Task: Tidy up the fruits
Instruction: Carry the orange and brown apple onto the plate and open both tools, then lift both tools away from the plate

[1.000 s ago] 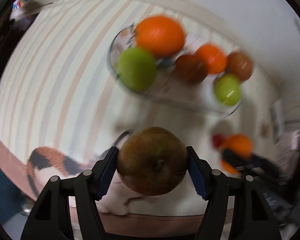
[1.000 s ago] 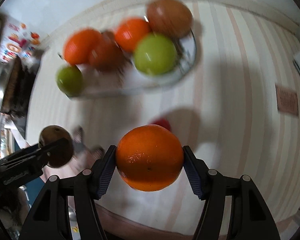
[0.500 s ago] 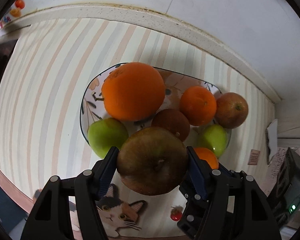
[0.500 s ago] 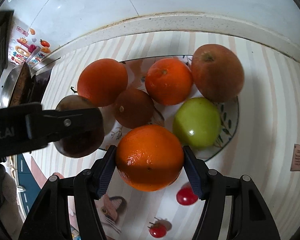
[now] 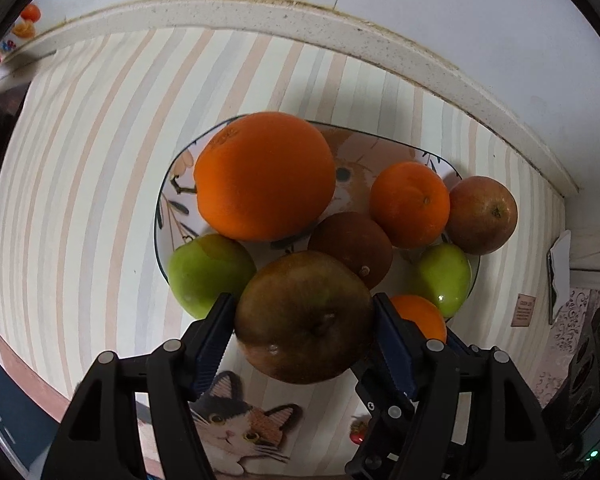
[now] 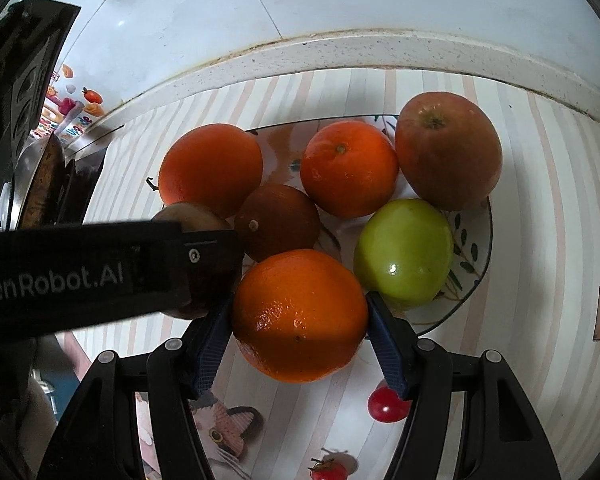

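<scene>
My left gripper (image 5: 304,332) is shut on a brown-green apple (image 5: 304,316), held just above the near edge of a patterned plate (image 5: 384,148). My right gripper (image 6: 299,328) is shut on an orange (image 6: 300,312), also held above the plate's (image 6: 474,284) near edge. The plate holds a large orange (image 5: 264,176), a small orange (image 5: 410,204), a dark brown fruit (image 5: 352,248), a reddish apple (image 5: 482,214) and two green apples (image 5: 208,272) (image 5: 444,278). The left gripper arm (image 6: 80,276) crosses the right wrist view, touching distance from my orange.
The plate sits on a striped tablecloth (image 5: 80,184) near a white wall ledge (image 5: 300,12). Small red cherry tomatoes (image 6: 386,406) (image 6: 328,470) and a cat picture (image 5: 236,436) lie on the cloth in front. A dark appliance (image 6: 28,92) stands at left.
Both grippers have moved forward with their fruit, from well in front of the plate to right over its near edge. The plate and its fruit have not moved.
</scene>
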The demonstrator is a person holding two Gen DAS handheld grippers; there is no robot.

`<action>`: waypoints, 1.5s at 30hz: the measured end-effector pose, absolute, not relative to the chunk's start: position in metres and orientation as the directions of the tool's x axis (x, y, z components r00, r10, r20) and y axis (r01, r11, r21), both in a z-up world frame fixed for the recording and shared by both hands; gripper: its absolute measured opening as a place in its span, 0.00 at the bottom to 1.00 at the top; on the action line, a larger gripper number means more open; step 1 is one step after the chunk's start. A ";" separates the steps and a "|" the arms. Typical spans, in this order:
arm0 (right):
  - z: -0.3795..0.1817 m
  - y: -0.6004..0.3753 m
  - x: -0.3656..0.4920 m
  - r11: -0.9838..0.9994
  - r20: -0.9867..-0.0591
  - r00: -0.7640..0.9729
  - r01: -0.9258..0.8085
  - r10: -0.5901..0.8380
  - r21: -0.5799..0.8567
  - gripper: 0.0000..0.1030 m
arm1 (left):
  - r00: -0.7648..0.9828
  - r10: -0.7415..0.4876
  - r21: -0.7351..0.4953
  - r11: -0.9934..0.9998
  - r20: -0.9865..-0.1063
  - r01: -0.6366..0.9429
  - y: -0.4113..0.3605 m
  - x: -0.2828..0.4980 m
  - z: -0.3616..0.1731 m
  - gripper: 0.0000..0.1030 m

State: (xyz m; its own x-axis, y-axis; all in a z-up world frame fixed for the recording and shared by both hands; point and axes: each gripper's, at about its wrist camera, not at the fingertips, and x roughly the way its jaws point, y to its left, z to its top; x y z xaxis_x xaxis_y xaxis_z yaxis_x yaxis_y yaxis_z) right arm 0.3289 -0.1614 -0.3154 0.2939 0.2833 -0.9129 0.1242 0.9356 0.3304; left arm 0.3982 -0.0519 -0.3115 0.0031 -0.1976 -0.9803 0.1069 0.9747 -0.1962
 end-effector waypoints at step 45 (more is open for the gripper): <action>-0.284 -0.194 0.471 0.922 -0.926 0.134 0.115 0.354 0.369 0.90 | 0.271 -0.122 -0.118 0.992 -0.955 0.031 -0.025 0.374 -0.243 0.75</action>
